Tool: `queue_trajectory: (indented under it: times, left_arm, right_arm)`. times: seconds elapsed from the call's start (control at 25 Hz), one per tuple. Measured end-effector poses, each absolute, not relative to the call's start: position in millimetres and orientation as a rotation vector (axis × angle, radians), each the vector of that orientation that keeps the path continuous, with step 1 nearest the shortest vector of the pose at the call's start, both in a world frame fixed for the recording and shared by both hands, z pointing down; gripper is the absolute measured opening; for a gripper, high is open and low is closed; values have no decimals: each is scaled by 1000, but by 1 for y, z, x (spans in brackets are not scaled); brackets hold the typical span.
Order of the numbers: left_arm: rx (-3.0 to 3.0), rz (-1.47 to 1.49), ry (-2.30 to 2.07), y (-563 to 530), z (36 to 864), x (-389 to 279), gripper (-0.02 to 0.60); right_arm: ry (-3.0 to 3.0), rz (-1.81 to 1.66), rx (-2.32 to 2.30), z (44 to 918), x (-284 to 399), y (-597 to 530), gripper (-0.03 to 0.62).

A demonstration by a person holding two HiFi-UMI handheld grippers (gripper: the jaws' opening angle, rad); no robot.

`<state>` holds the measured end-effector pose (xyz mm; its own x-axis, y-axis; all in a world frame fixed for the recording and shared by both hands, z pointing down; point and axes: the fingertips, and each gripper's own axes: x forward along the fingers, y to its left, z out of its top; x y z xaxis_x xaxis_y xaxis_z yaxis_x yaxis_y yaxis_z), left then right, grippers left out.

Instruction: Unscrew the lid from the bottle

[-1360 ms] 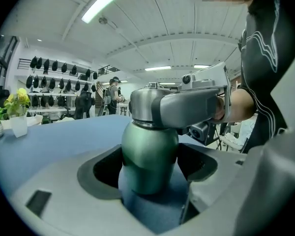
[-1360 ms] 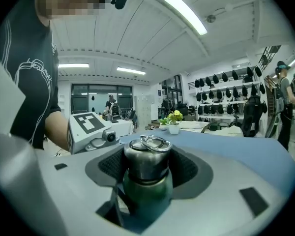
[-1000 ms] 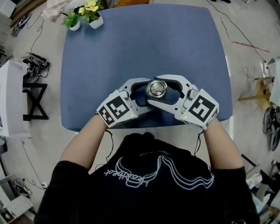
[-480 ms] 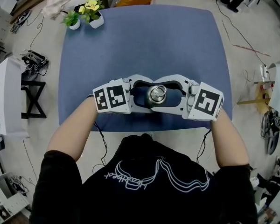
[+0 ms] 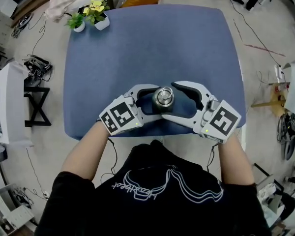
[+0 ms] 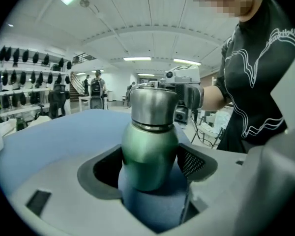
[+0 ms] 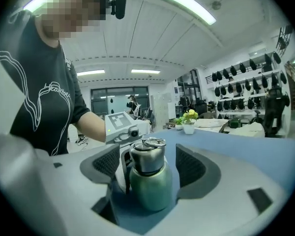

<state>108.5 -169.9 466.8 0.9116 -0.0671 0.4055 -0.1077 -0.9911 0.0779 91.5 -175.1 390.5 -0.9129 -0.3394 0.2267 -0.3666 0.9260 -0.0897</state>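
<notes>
I see the bottle [image 6: 150, 154] standing upright on the blue counter [image 5: 147, 43], near its front edge; its body is glossy green metal with rounded shoulders; the lid [image 7: 147, 159] is brushed steel, still seated on the neck; 1 wire ring [image 7: 154, 142] sits on top.

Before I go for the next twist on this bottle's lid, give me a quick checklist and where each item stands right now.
1. Left gripper clamped on the bottle body: ok.
2. Bottle upright on the table: ok.
3. Right gripper lined up with the lid between its pads: ok.
4. Right gripper gripping the lid: not ok. Its jaws have just been opening, and both pads stand clear of the lid.
5. Lid loosened: cannot tell. It sits on the neck.
</notes>
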Motion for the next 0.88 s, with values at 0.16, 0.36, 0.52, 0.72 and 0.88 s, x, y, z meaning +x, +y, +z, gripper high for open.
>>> queue_trajectory:
  times: [0.16, 0.36, 0.52, 0.72, 0.88]
  left_arm:
    - [2925, 559, -409, -174, 465, 106, 354]
    - [2863, 506, -643, -176, 465, 107, 354]
    - [2832, 452, -767, -177, 464, 107, 353]
    - [2820, 408, -828, -178, 464, 108, 354]
    - [2817, 404, -847, -177, 465, 109, 354]
  right_arm:
    - [-2828, 206, 751, 392, 97, -178, 329]
    - [-2800, 214, 896, 394, 95, -179, 318]
    - [-2769, 201, 959, 398, 85, -180, 298]
    - [-2751, 177, 1027, 399, 84, -185, 266]
    - [-2748, 162, 1019, 400, 84, -184, 265]
